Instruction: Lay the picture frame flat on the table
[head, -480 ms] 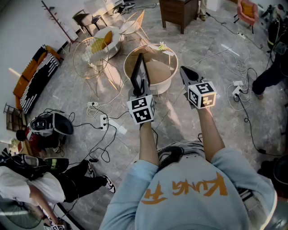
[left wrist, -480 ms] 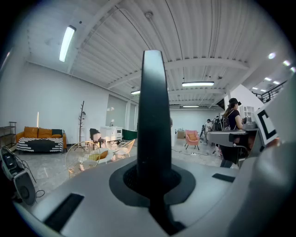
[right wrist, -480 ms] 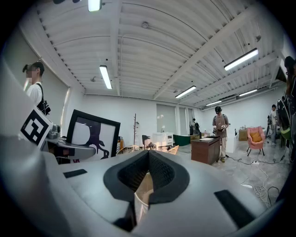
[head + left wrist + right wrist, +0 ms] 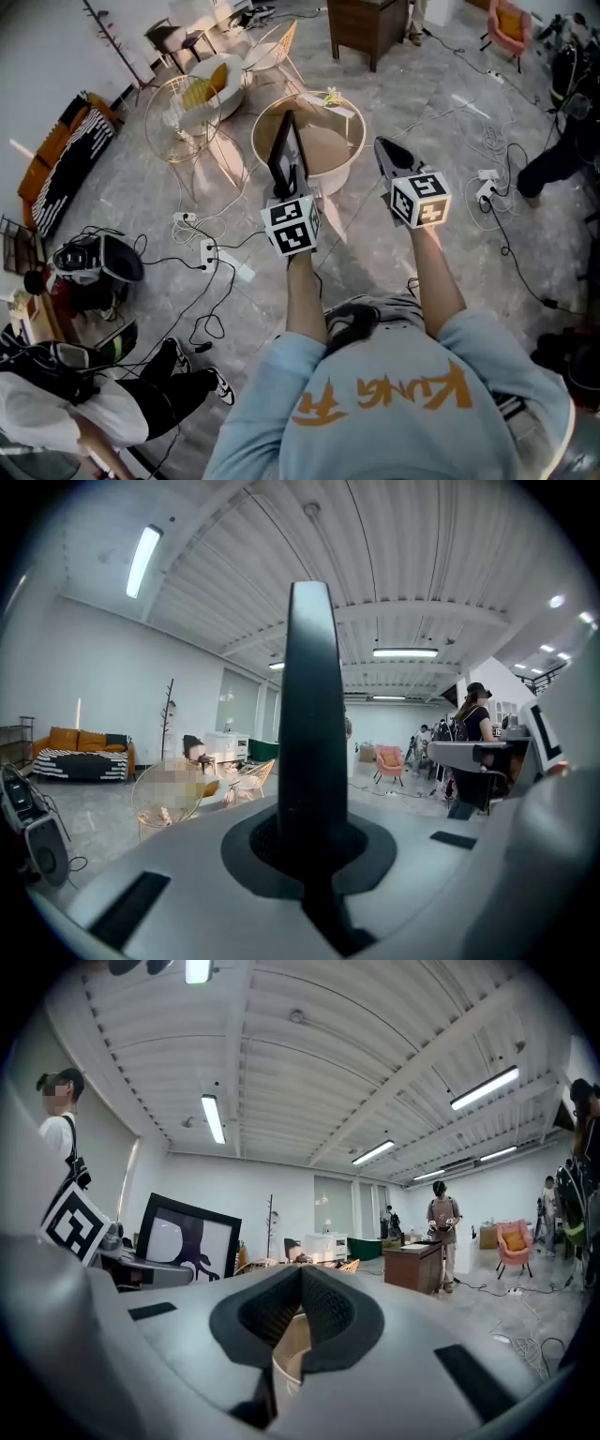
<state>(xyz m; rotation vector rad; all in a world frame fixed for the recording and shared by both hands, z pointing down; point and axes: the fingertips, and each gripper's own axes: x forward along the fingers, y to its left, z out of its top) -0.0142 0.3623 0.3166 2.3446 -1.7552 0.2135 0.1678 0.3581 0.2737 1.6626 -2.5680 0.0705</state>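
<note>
Though clamped in the left gripper (image 4: 293,184), frame (image 4: 284,148) stands upright over the table's (image 4: 330,184) near rim; contact with the top unclear. Right gripper (image 4: 386,152) closed, empty, alongside. Judged early: tipping flat, setting down and release all remain.

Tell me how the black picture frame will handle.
Probably stiff: the picture frame looks straight though held by one edge in the left tongs. Upright, it seems top-heavy and may swing. If glazed, it could crack, so lower it gently onto the table.

Left tool (image 4: 293,180) clamped, right tool (image 4: 384,148) closed
</note>
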